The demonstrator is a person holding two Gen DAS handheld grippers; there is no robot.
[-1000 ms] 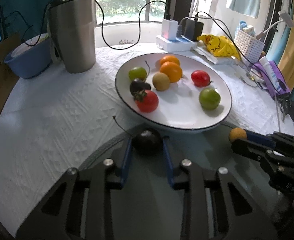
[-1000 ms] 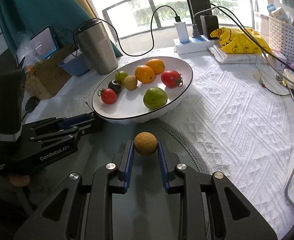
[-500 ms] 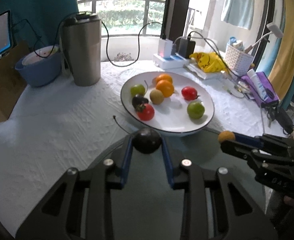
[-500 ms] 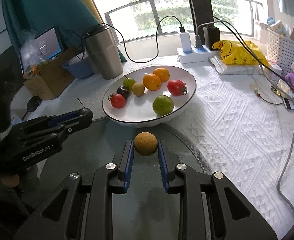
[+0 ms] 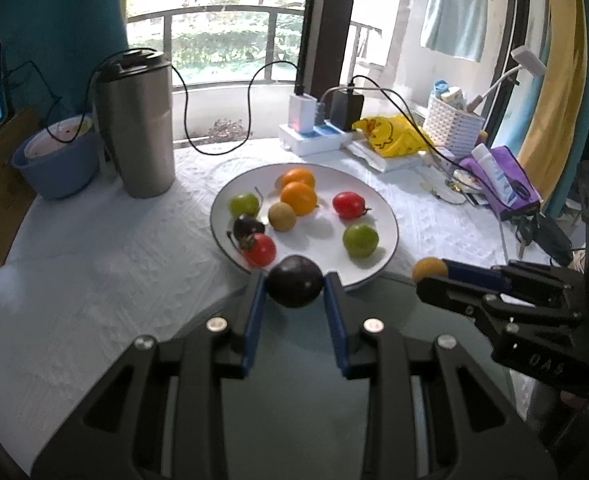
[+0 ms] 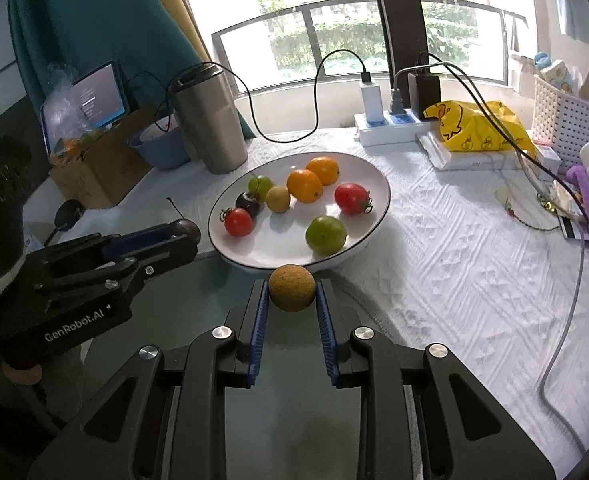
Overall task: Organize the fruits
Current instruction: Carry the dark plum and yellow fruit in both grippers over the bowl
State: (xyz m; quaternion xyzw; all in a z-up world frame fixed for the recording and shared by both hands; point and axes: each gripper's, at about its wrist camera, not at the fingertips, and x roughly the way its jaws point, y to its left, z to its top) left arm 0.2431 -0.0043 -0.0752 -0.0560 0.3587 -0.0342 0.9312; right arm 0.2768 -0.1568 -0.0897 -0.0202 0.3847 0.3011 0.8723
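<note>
My left gripper [image 5: 295, 292] is shut on a dark purple fruit [image 5: 294, 286], held in the air near the front rim of the white plate [image 5: 386, 216]. My right gripper [image 6: 292, 295] is shut on a brown round fruit [image 6: 292, 287], also just in front of the plate [image 6: 378, 184]. The plate holds several fruits: two oranges [image 5: 298, 196], red tomatoes [image 5: 348, 205], green fruits [image 5: 359, 240], a tan fruit and a dark one. Each gripper shows in the other's view: the right one [image 5: 434, 274] and the left one [image 6: 182, 234].
A steel tumbler [image 5: 136, 120] and a blue bowl [image 5: 58, 160] stand at the back left. A power strip with chargers [image 5: 314, 132], a yellow bag [image 5: 390, 136], a white basket [image 5: 454, 124] and a purple pouch [image 5: 502, 184] lie at the back right. A white cloth [image 6: 474, 260] covers the table.
Both grippers have risen and drawn back from the plate with their fruits still held. The plate looks smaller and farther than before.
</note>
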